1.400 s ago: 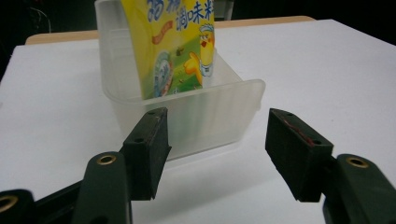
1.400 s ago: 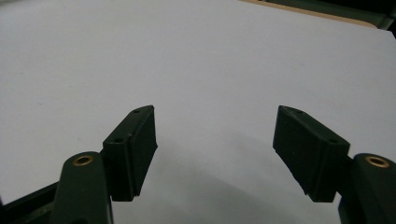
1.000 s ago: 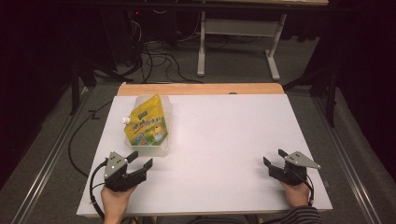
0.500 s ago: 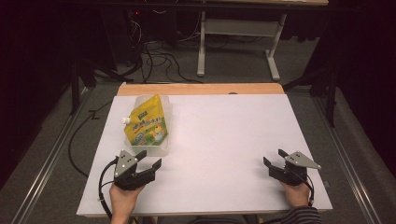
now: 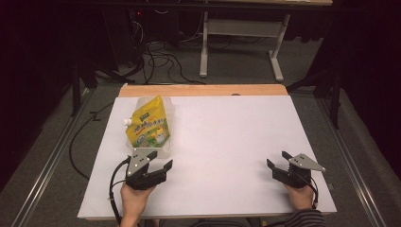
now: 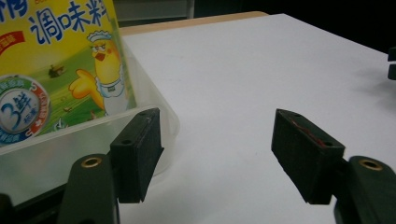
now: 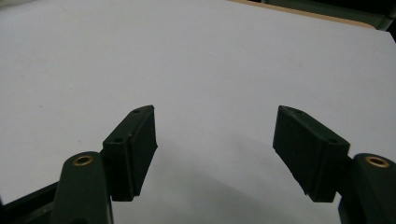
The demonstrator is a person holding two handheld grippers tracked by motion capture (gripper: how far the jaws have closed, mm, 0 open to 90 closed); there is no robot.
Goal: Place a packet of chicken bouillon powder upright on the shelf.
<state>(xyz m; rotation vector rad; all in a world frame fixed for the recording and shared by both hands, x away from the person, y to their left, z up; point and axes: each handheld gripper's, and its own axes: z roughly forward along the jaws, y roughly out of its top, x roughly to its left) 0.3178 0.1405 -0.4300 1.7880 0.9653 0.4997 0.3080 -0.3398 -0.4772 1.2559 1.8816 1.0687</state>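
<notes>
**Left gripper beside pouch tub, no grasp yet**

Far left of the white table top (image 5: 222, 142): a yellow stand-up seasoning pouch with a white screw spout and a cartoon chick print (image 5: 148, 125) sits upright in a clear, shallow plastic tub (image 5: 166, 147), near the table's left edge, toward the back. In the left gripper view the pouch (image 6: 60, 60) leans inside the tub, whose rounded translucent corner (image 6: 163, 126) lies just beside one jaw pad.

Next along, the left gripper (image 5: 160, 161), held in the person's left hand (image 5: 135, 201), sits just in front of the tub. Jaws spread wide, nothing between them but bare table; they have just been opening a little more. The left gripper (image 6: 215, 154) is angled past the tub's corner rather than straight at the pouch. No contact that I can confirm.

Far right: the right gripper (image 5: 278, 163), in the right hand (image 5: 299, 195), rests near the front right corner, well apart from the pouch. Jaws spread, empty (image 7: 215, 149).

Progress, my read: very early. Approach nearly done on the left side; grasping the pouch or tub and any moving is all left. Right side not engaged.
</notes>
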